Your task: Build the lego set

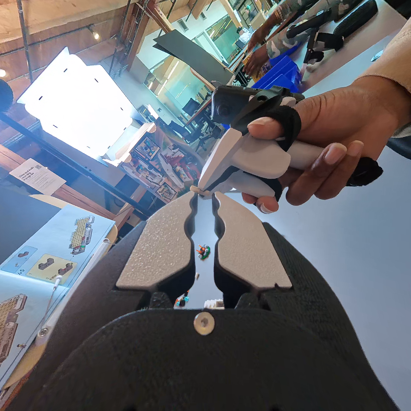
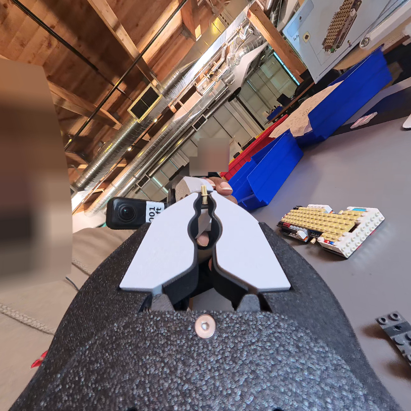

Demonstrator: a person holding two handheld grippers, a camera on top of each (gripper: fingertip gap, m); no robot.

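Left wrist view. At the far right, a cluster of blue bins (image 1: 280, 71) on the tabletop (image 1: 333, 255); contents hidden. Wide open grey surface across the right half, out to the far edge. At the left, an instruction booklet (image 1: 55, 244) propped on a stand, with a printed set box (image 1: 155, 164) beyond it. In the middle, the left tool (image 1: 203, 196) released, fingertips apart and nothing gripped. Just beyond its tips, the right tool (image 1: 201, 191) held in a hand (image 1: 333, 144) and clenched on one tan peg (image 1: 195, 189); peg end right beside the left fingertip, contact impossible to tell. On the tabletop, seen through the finger gap: one small green-and-orange brick cluster (image 1: 203, 251), one tiny tan piece (image 1: 196, 275), one more small colourful cluster (image 1: 182, 300) and some white bricks (image 1: 213, 303), all well apart from the tips.

Right wrist view. Right tool grasping the tan peg (image 2: 203, 195) upright between its fingertips, half of it poking out past them. Directly behind, the left tool with its black camera (image 2: 126, 213). To the far right, at least three blue bins (image 2: 273, 164) and one red bin (image 2: 249, 153) in a row, a printed paper sheet (image 2: 298, 120) lying over some; insides hidden. On the right, one tan-and-white brick model (image 2: 329, 226) flat on the tabletop, clear space all round it. At the near right edge, one grey studded brick (image 2: 398, 329), cut off by the frame.
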